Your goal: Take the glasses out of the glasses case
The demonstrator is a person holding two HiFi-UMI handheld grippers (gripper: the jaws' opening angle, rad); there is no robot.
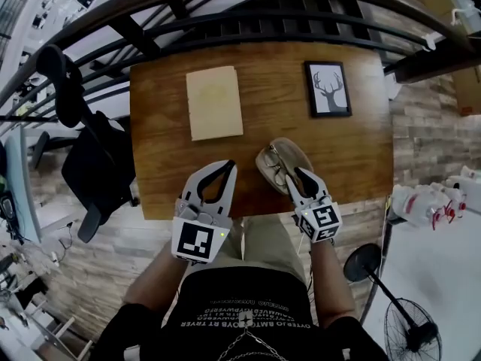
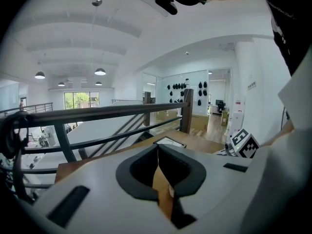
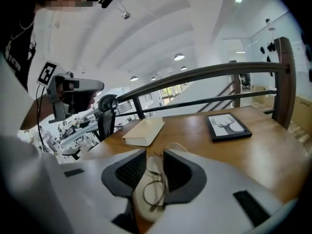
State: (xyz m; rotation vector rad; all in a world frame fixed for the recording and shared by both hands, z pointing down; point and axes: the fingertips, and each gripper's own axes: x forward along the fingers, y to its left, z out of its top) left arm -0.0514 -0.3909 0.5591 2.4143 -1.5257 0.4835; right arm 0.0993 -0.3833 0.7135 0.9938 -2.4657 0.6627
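Head view: saw a wooden table (image 1: 361,149) set against a dark railing (image 1: 248,21). Found a cream book (image 1: 214,102) near the far edge, left of the middle, and a framed deer picture (image 1: 328,89) toward the far right corner. Spotted the glasses case (image 1: 289,155) close to the near edge, right of the middle, open, with the glasses (image 1: 275,168) lying in it. Noted the left gripper (image 1: 225,173) over the near edge, apart from the case, and the right gripper (image 1: 298,180) with its tips at the case's near end.

Left gripper view: found the claw tips together, clamped on nothing, with only bare table showing through the loop behind them.

Right gripper view: found the claw apart, with case and glasses showing in the gap; caught no pad pressing on them.
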